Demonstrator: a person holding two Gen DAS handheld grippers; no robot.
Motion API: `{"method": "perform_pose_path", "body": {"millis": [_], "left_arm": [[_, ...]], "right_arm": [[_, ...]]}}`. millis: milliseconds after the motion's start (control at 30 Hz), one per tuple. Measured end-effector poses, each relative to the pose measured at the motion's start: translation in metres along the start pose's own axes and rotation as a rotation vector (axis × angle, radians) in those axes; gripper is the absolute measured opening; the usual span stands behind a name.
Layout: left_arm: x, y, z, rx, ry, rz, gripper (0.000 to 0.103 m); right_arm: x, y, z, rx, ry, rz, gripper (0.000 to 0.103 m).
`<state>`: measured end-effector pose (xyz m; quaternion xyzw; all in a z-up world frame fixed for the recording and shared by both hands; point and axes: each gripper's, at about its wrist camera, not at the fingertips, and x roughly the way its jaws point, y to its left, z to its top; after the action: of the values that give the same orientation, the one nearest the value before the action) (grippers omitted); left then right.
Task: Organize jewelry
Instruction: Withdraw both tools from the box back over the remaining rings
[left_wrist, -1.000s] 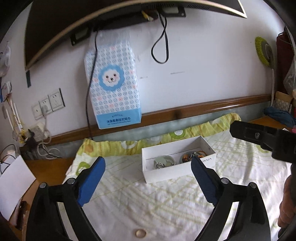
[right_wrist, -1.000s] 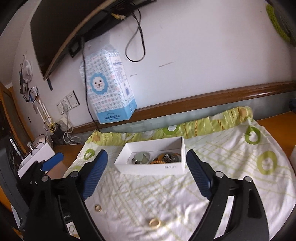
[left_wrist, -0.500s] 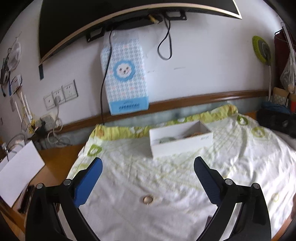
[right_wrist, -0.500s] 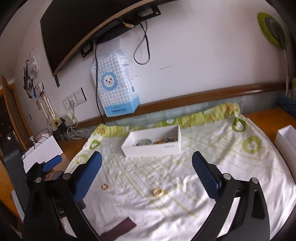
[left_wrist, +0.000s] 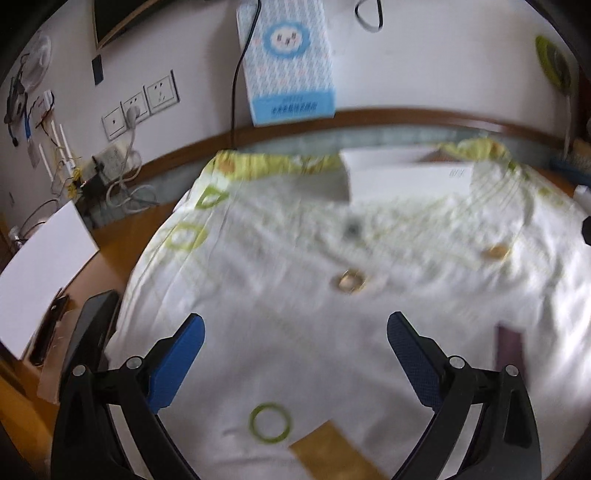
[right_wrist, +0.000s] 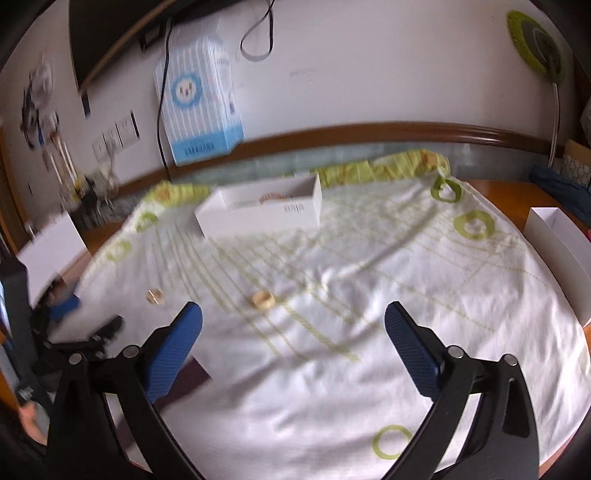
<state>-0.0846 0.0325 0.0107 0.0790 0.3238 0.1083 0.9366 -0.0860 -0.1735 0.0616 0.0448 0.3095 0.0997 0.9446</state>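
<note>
A white open box (left_wrist: 406, 181) with jewelry in it sits at the far side of a white cloth with a green pattern (left_wrist: 280, 350). In the left wrist view a gold ring (left_wrist: 351, 281) lies on the cloth just beyond my open left gripper (left_wrist: 294, 325), and a second gold ring (left_wrist: 495, 253) lies further right. The right wrist view shows the same box (right_wrist: 266, 214), a wide gold ring (right_wrist: 263, 299) slightly ahead of my open right gripper (right_wrist: 293, 314), and a smaller ring (right_wrist: 155, 296) to the left. Both grippers hold nothing. Both views are motion-blurred.
A blue-and-white tissue pack (left_wrist: 290, 62) leans on the wall behind the box. A second white box (right_wrist: 557, 254) stands at the cloth's right edge. A dark card (left_wrist: 510, 347) lies on the cloth. White paper (left_wrist: 37, 273) and a dark phone (left_wrist: 92, 332) lie on the wooden desk at left.
Both grippers have drawn back from the box and tipped down toward the cloth. The box looks further off and the gold rings now lie closer to the fingertips. Both stayed open.
</note>
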Motion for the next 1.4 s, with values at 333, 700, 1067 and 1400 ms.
{"method": "perform_pose_path", "body": {"millis": [333,700,1067,1400], "left_arm": [[-0.001,0.008,-0.014,0.035,0.030,-0.005,0.099],[0.003,-0.004,-0.015,0.093,0.054,0.021,0.099],[0.002,0.009,-0.010,0.047,0.091,-0.017,0.099],[-0.018,0.040,0.050,-0.059,0.013,-0.067,0.099]], "right_arm": [[0.025,-0.007,-0.021,-0.023,0.132,0.023,0.098],[0.025,-0.002,-0.022,-0.051,0.128,0.035,0.098],[0.019,-0.006,-0.025,-0.041,0.147,0.028,0.098],[-0.034,-0.017,0.018,-0.040,-0.056,0.010,0.098]]}}
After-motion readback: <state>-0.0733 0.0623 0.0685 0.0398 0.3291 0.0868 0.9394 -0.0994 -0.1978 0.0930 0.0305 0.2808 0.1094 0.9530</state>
